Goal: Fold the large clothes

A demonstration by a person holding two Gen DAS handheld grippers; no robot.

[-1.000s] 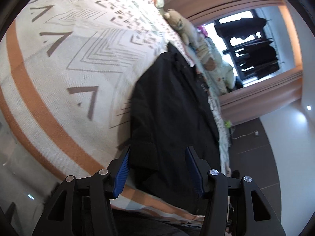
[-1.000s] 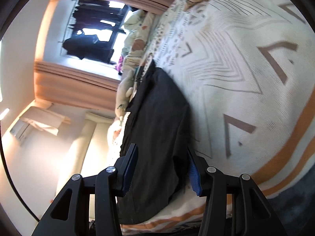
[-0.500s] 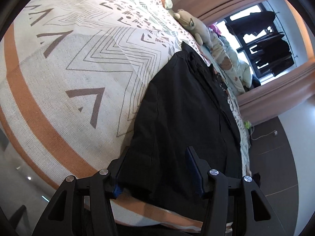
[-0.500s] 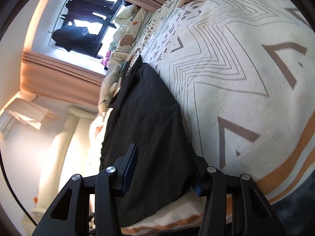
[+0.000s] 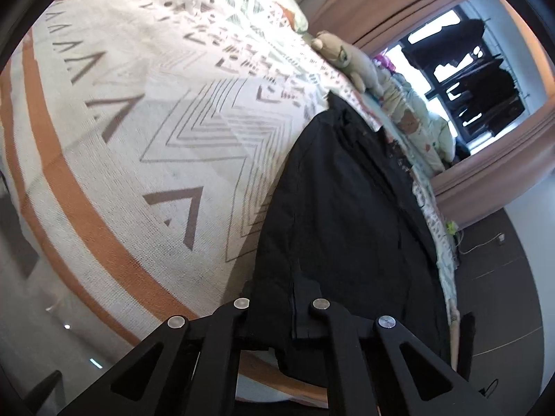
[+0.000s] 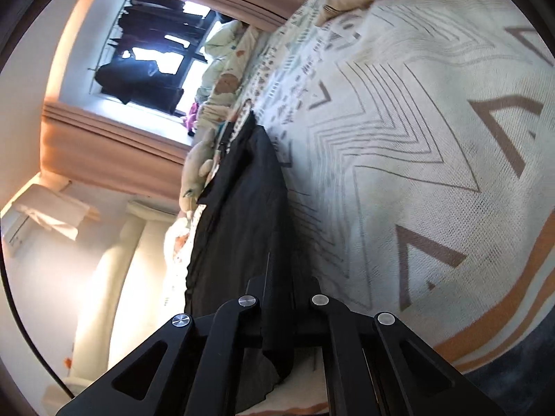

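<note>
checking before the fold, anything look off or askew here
Nothing stands out. The black jacket lies fairly flat on the patterned blanket, and the left gripper and right gripper each pinch its near hem.

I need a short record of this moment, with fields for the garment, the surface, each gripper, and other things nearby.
garment: black jacket, lying flat on the bed
surface: patterned blanket with orange stripe
left gripper: shut on the jacket's near edge
right gripper: shut on the jacket's near edge
nearby: stuffed toy beyond the jacket; window with dark clothes hanging
</note>
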